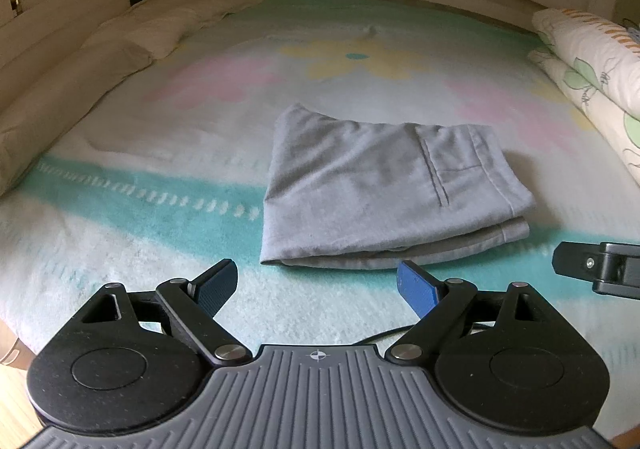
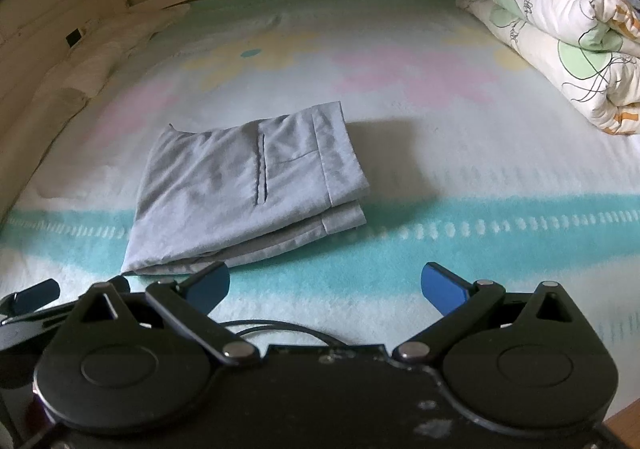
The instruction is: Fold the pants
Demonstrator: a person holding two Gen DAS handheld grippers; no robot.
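Left wrist: folded pants (image 1: 384, 189) lie beyond empty, spread left tongs (image 1: 318, 285).

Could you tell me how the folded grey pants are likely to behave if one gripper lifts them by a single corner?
The grey pants look like thin, soft cloth, so they would probably droop. Several loose layers show at the near edge, so the fold would likely fall open. On the fuzzy blanket, pushing may bunch them rather than slide them.

Left hand-held gripper (image 1: 318, 289) and right hand-held gripper (image 2: 325, 287), jaws wide apart, empty
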